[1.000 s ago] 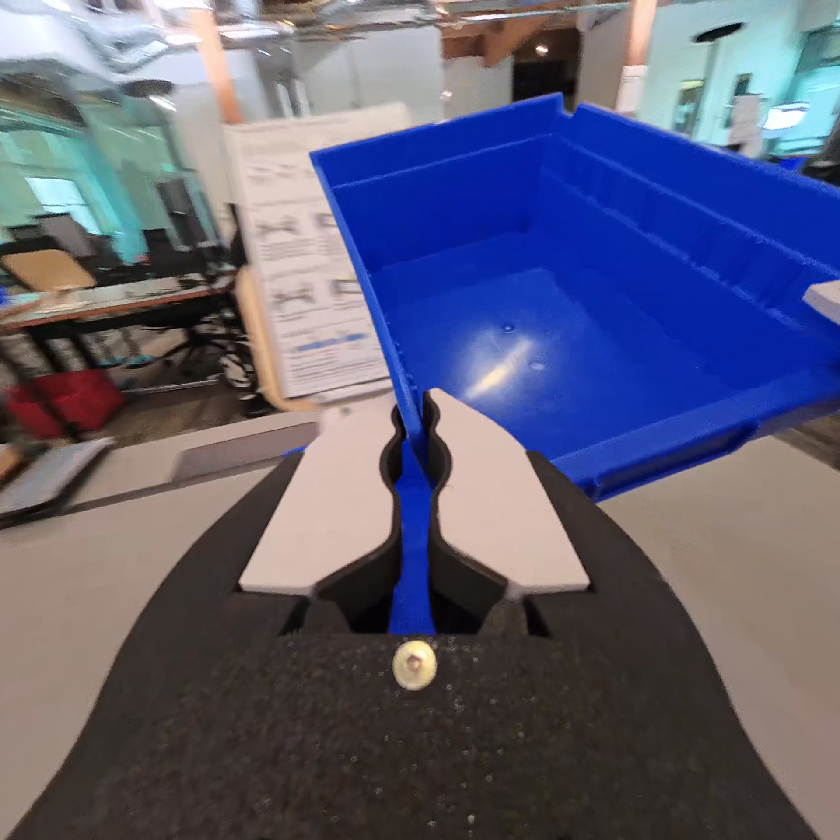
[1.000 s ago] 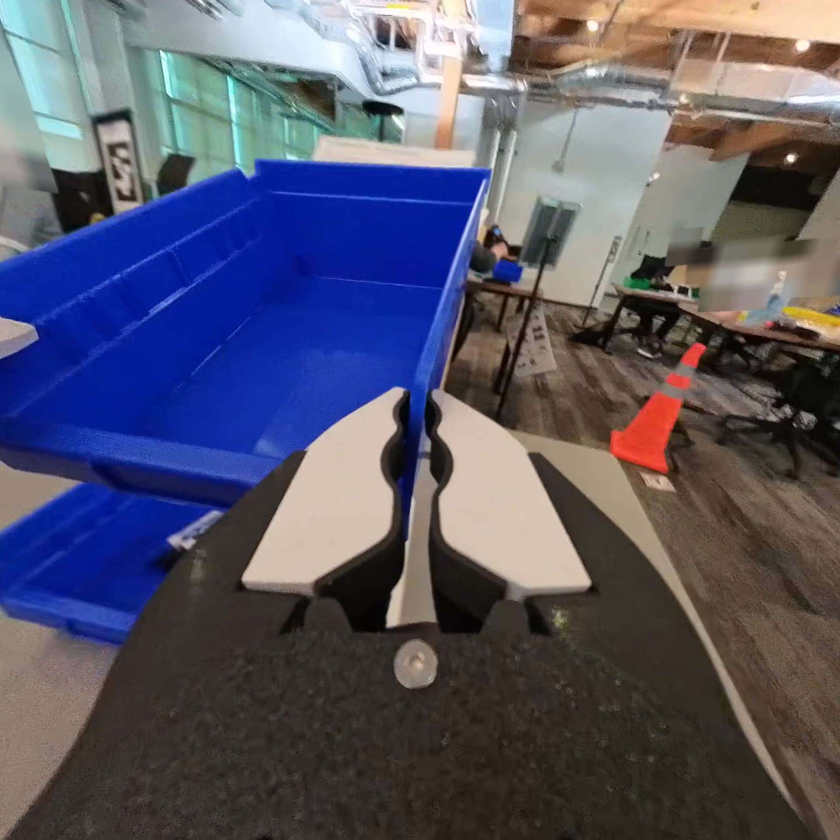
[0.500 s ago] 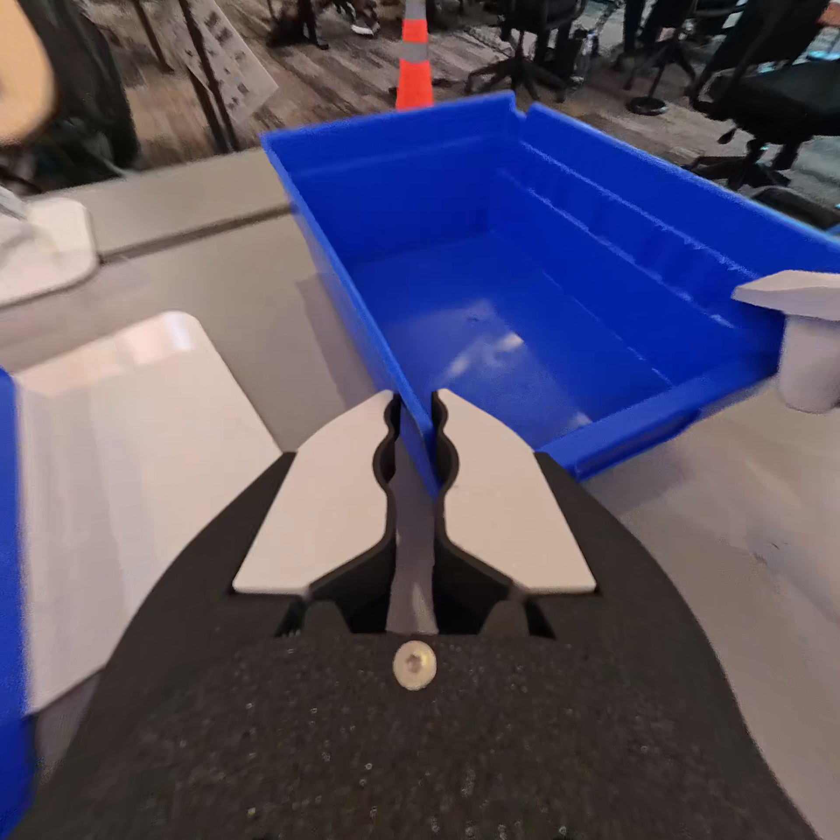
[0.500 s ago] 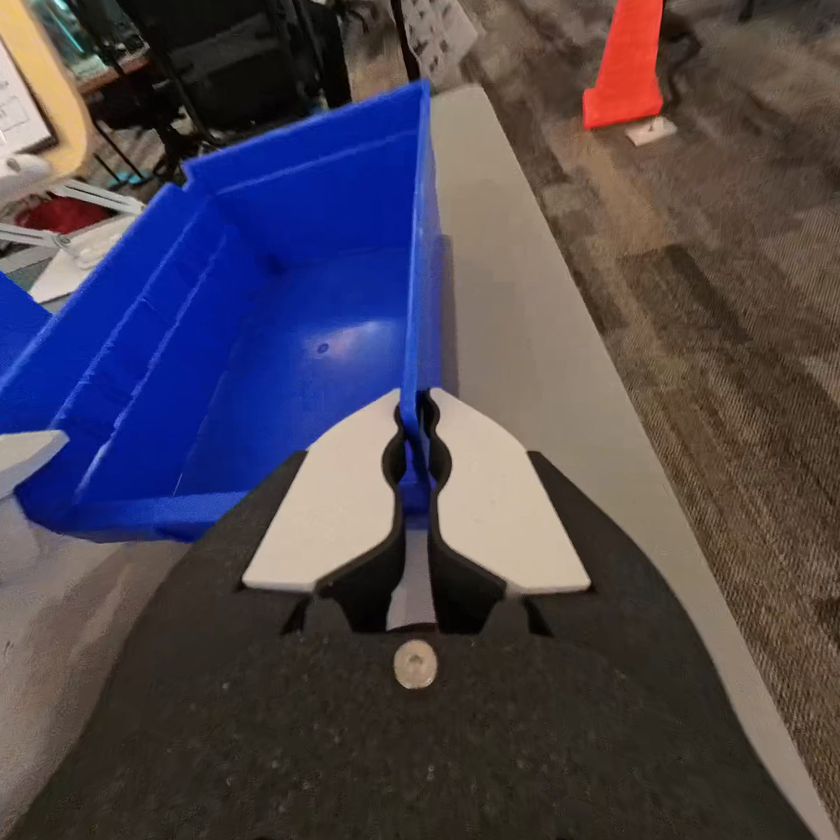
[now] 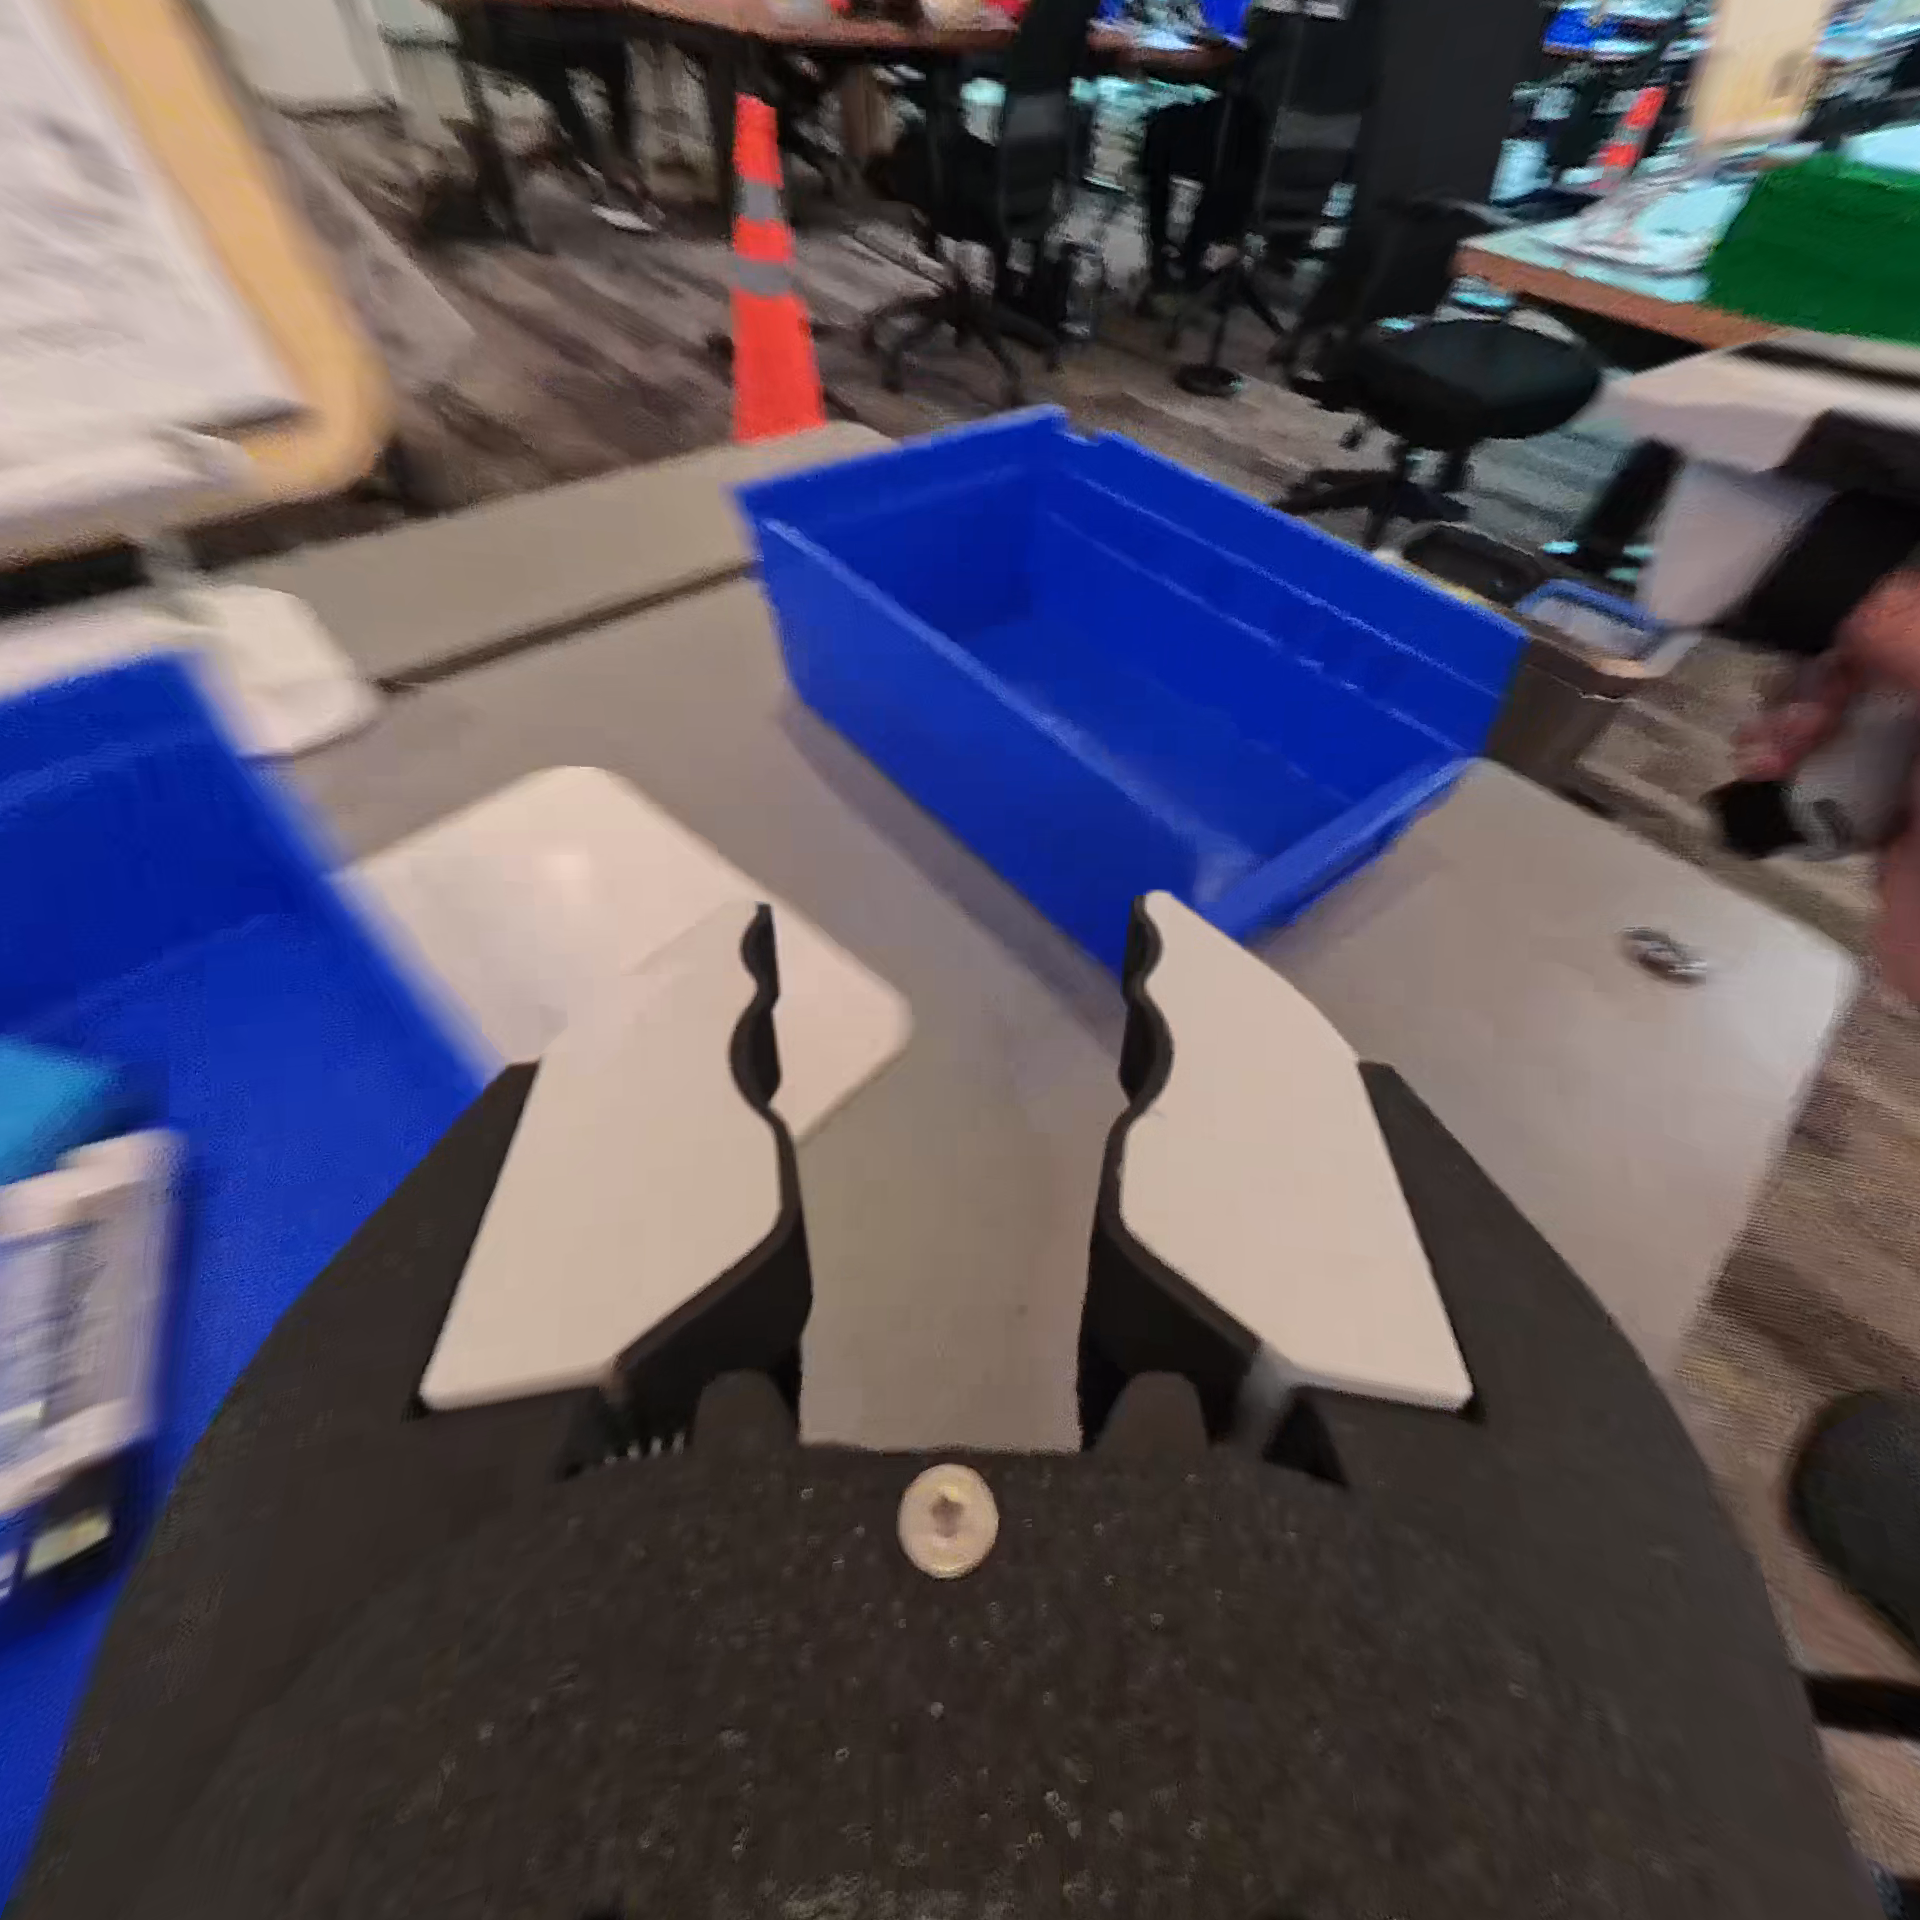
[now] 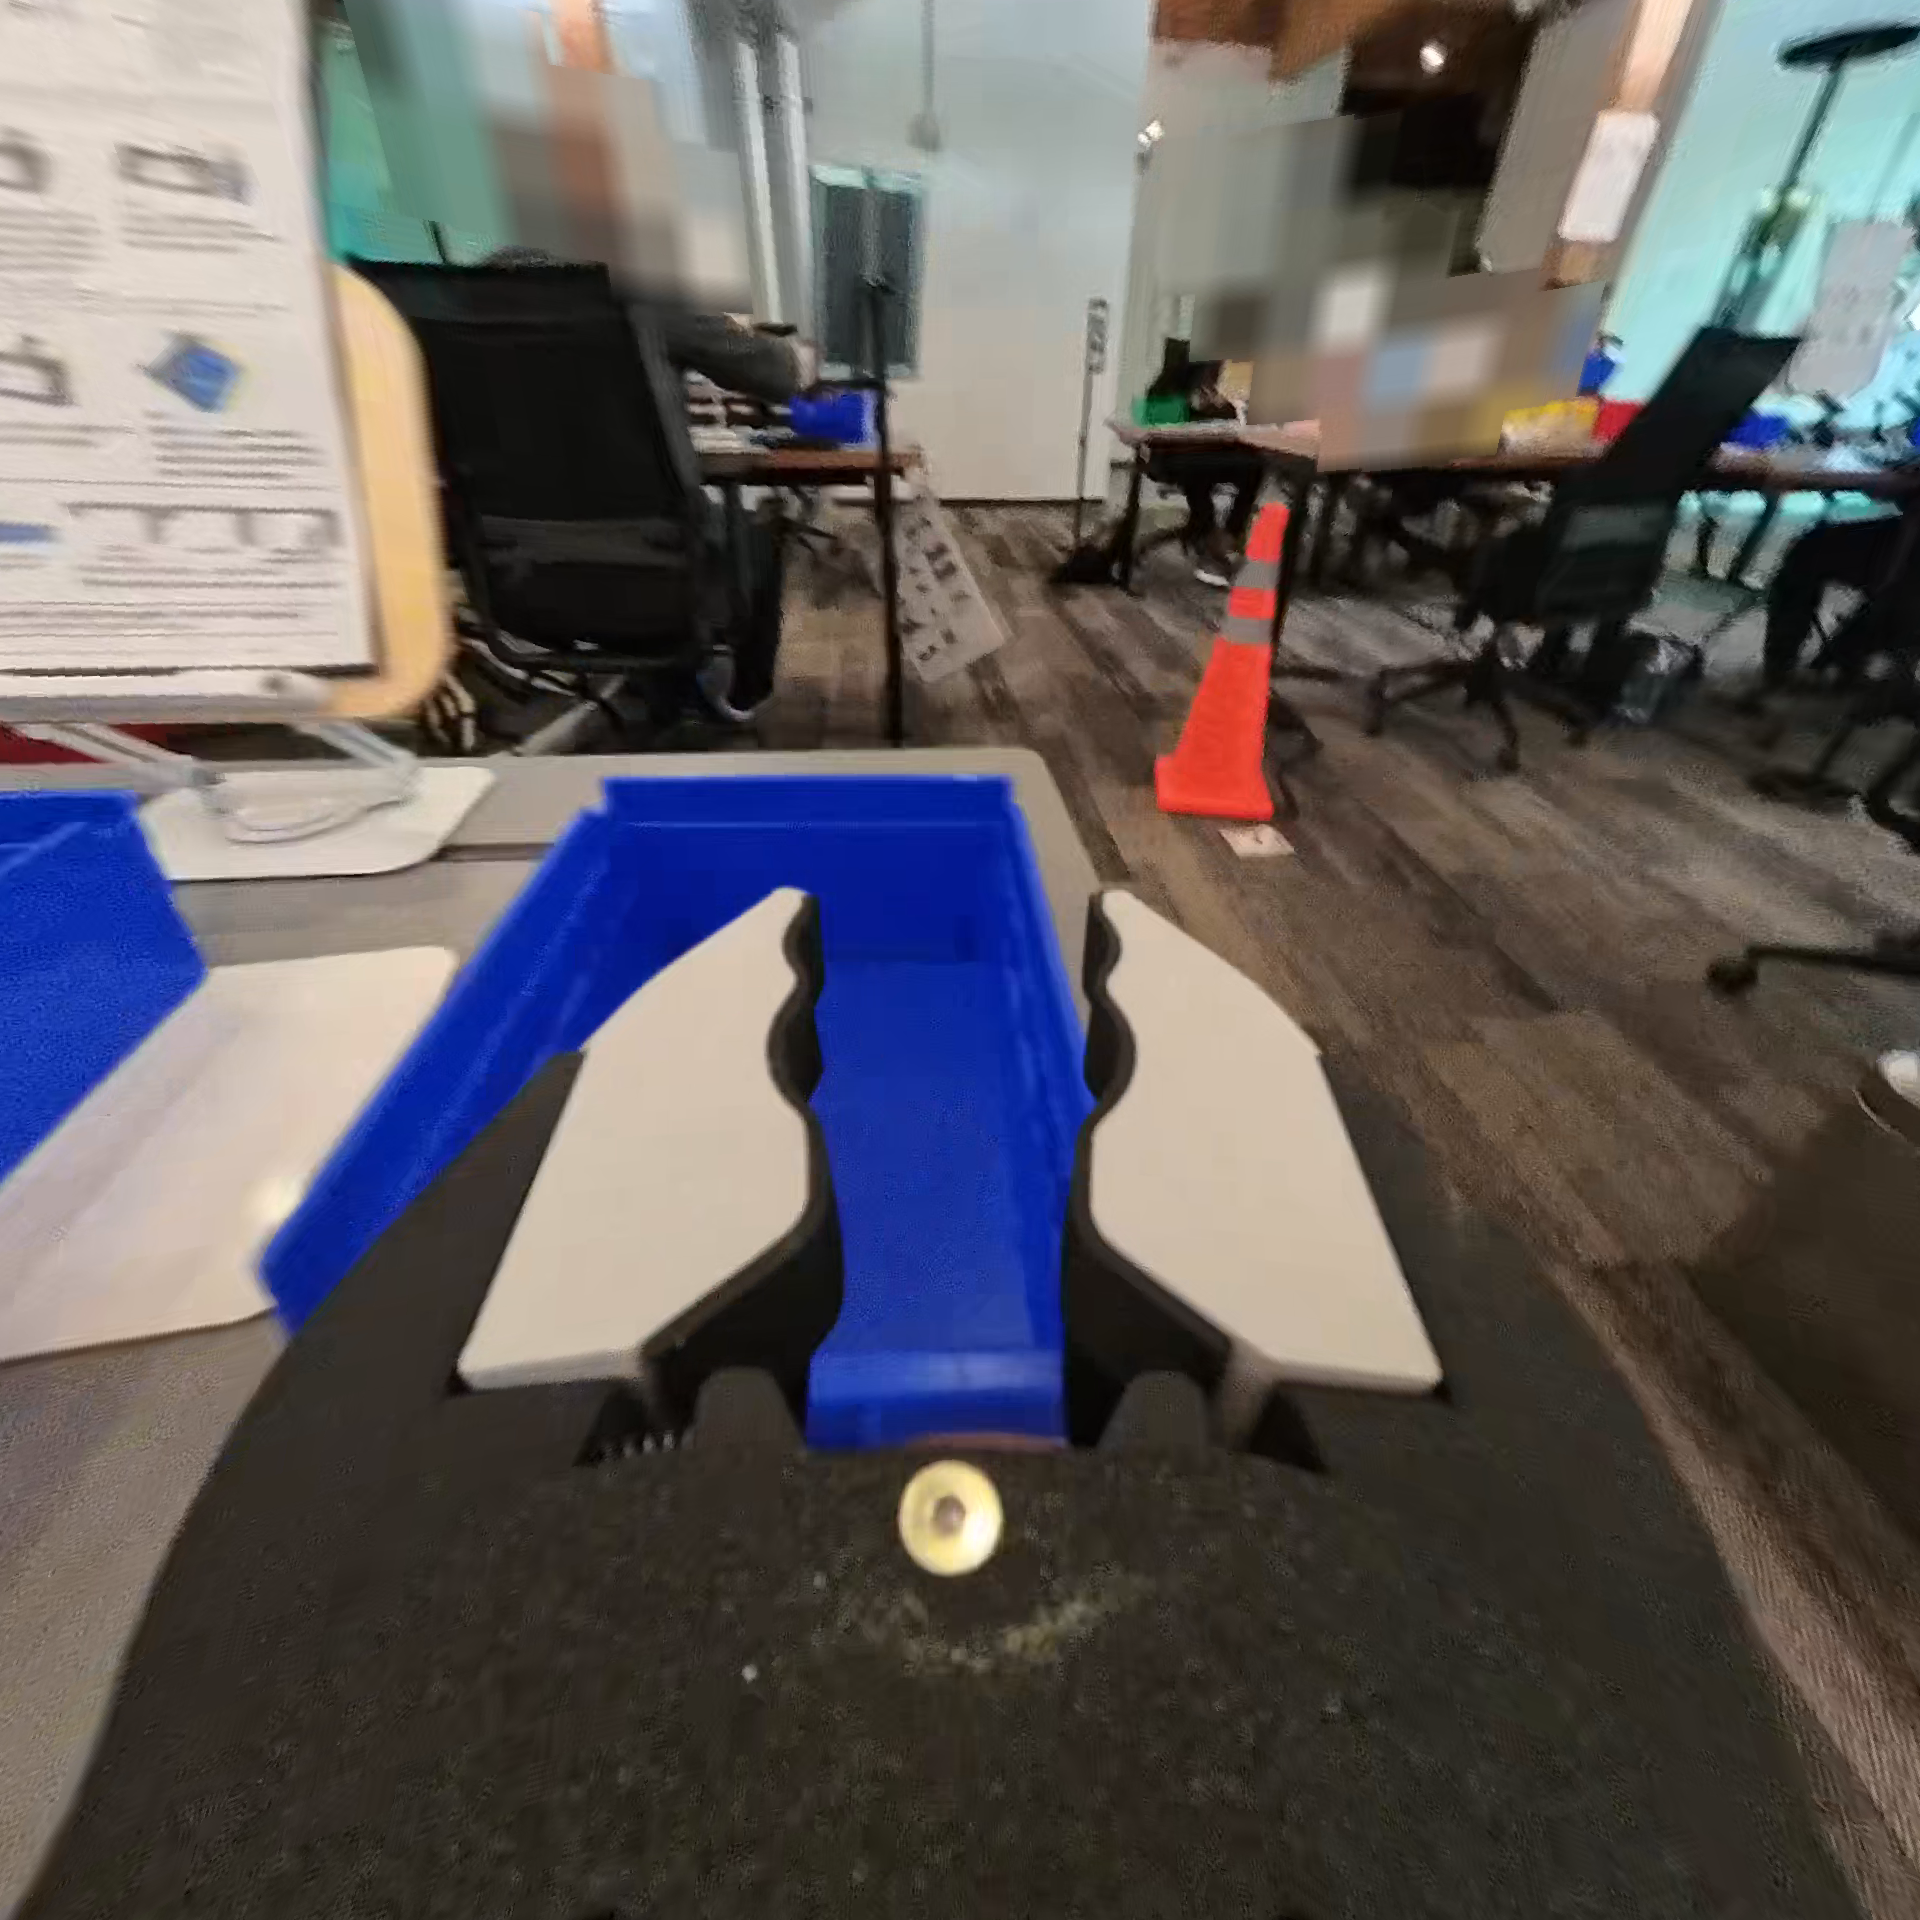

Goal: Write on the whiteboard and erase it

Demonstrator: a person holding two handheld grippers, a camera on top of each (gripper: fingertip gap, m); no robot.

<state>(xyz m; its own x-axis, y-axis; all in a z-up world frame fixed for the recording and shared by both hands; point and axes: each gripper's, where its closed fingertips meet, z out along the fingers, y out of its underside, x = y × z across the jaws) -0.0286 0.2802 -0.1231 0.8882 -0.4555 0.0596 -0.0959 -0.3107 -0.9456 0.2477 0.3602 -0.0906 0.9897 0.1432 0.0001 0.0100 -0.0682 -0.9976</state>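
Observation:
A white rounded board point(image 5: 582, 894) lies flat on the grey table point(image 5: 935, 1195), left of an empty blue bin point(image 5: 1122, 665). My left gripper point(image 5: 951, 914) is open and empty, hovering over the bare table between the board and the bin. My right gripper point(image 6: 951, 904) is open with nothing in its grasp and hangs over the near end of the same bin point(image 6: 925, 1143). The bin's right wall runs close beside its right finger point(image 6: 1195, 1122). The board also shows in the right wrist view point(image 6: 208, 1122), left of the bin.
A second blue bin point(image 5: 208, 987) with blurred items stands at the left; it also shows in the right wrist view point(image 6: 73, 935). A poster stand point(image 6: 177, 343) is at the back left. An orange cone point(image 6: 1226, 707) and office chairs stand on the floor beyond the table edge.
Both grippers were shut on opposite side walls of the blue bin and brought it down onto the table. Both have since opened, let it go and drawn back.

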